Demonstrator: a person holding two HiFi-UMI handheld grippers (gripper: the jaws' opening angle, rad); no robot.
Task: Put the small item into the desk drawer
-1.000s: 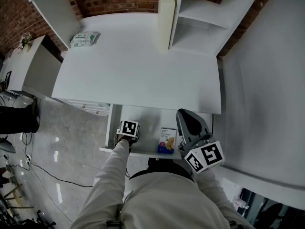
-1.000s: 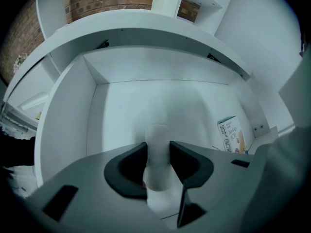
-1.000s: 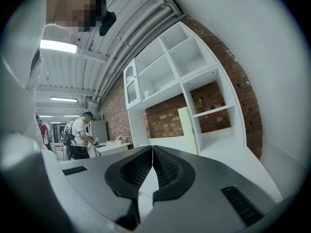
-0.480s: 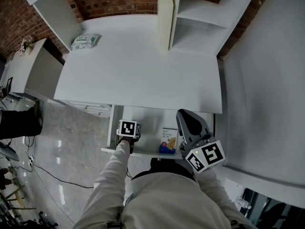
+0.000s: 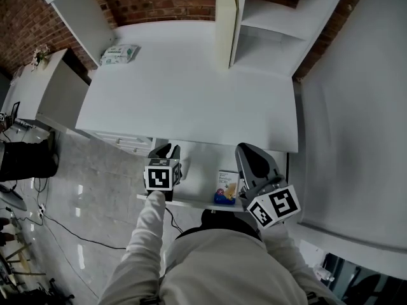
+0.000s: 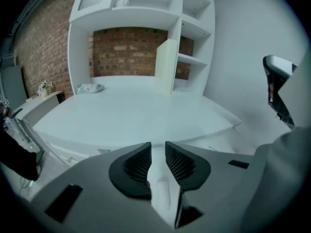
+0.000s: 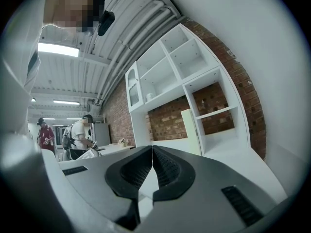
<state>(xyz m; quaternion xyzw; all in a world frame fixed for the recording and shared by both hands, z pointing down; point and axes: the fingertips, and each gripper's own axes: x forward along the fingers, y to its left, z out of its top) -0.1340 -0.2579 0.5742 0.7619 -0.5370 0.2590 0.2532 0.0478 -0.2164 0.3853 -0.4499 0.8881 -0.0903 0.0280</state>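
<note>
- Firstly, far left on the white desk (image 5: 191, 94): a packet of wipes (image 5: 119, 54) lay near the back corner, well apart from both tools.
- Left gripper (image 5: 169, 150) hung over the left part of the open drawer (image 5: 197, 161), just under the desk's front edge, with its marker cube toward the person.
- Left gripper view: the left gripper (image 6: 158, 147) had its jaws a narrow gap apart. Nothing was gripped; only white surface showed through the gap, and the desk top (image 6: 136, 115) lay beyond.
- Small item (image 5: 224, 187), a little box with blue and yellow at its near end, lay inside the drawer by the front rim. It sat between the two tools, nearer the right one and touching neither.
- Right gripper (image 5: 247, 152) stood over the drawer's right side, just beside the small item.
- Right gripper view: the right gripper (image 7: 152, 149) had its jaw tips pressed together with nothing between them. The camera was tilted up toward the ceiling and the shelf unit (image 7: 194, 81).
- Far right at the back of the desk: a cream panel (image 5: 224, 24) stood upright against the white shelf unit (image 5: 267, 24).
</note>
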